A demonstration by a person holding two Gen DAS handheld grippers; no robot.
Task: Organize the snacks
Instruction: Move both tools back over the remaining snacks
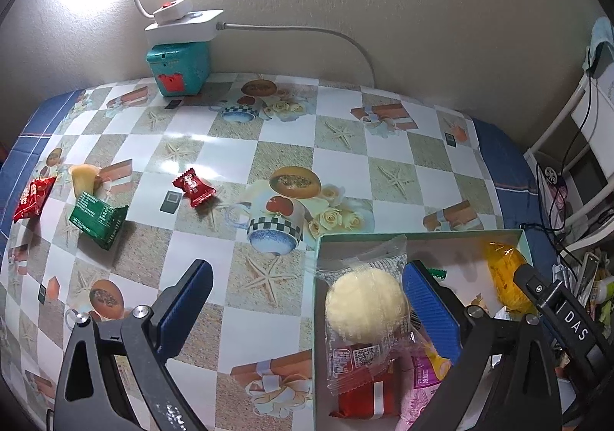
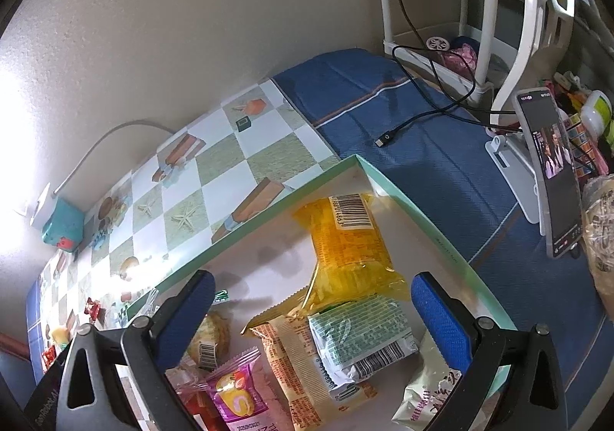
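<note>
You are hovering both grippers spread wide and empty: the left gripper [image 1: 307,300] over the box's near-left rim, the right gripper [image 2: 312,310] above the snacks already in the box [image 1: 422,234]. Four remain on the tablecloth [image 1: 215,147]; swing left toward the nearest, the red candy [image 1: 193,187], and straddle its middle, not the crimped ends.

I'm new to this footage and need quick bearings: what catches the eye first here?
The green-rimmed box at the table's right end, crowded with wrapped snacks, above all a yellow packet. Both grippers, left and right, hang open at it. Four snacks lie loose on the checked tablecloth, including a red candy and green packet.
</note>
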